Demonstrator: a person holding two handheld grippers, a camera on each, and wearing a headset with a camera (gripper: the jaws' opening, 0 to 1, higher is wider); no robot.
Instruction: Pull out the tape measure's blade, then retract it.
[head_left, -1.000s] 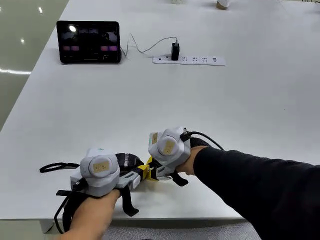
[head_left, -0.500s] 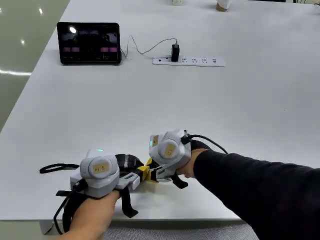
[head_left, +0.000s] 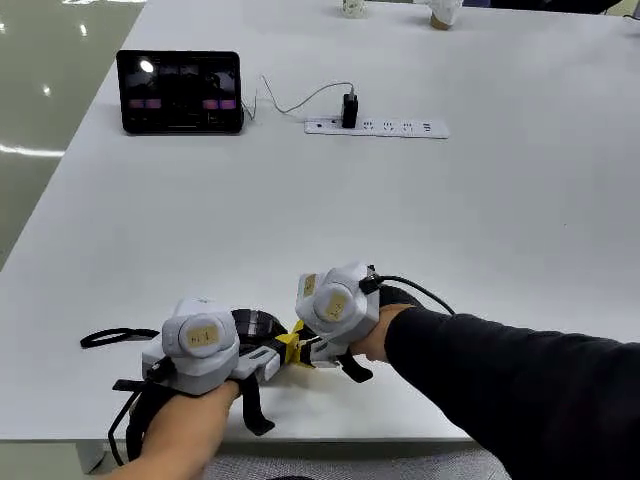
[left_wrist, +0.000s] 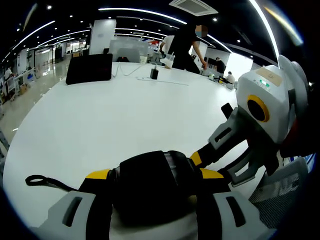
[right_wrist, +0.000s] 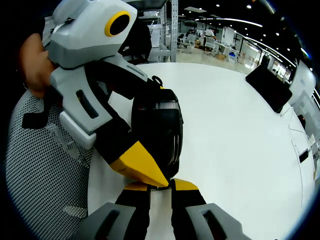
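A black tape measure lies near the table's front edge between the two grippers. In the left gripper view my left gripper is shut on its case, a yellow-tipped jaw on each side. My right gripper faces the case from the opposite side. Its yellow fingertips are pinched almost together at the case's lower edge, on what looks like the blade's end hook. The head view has the left gripper and the right gripper meeting nose to nose. No blade length is visible.
The tape's black wrist strap trails left on the white table. A tablet and a power strip with a plugged charger sit far back. A mesh chair is below the table's front edge.
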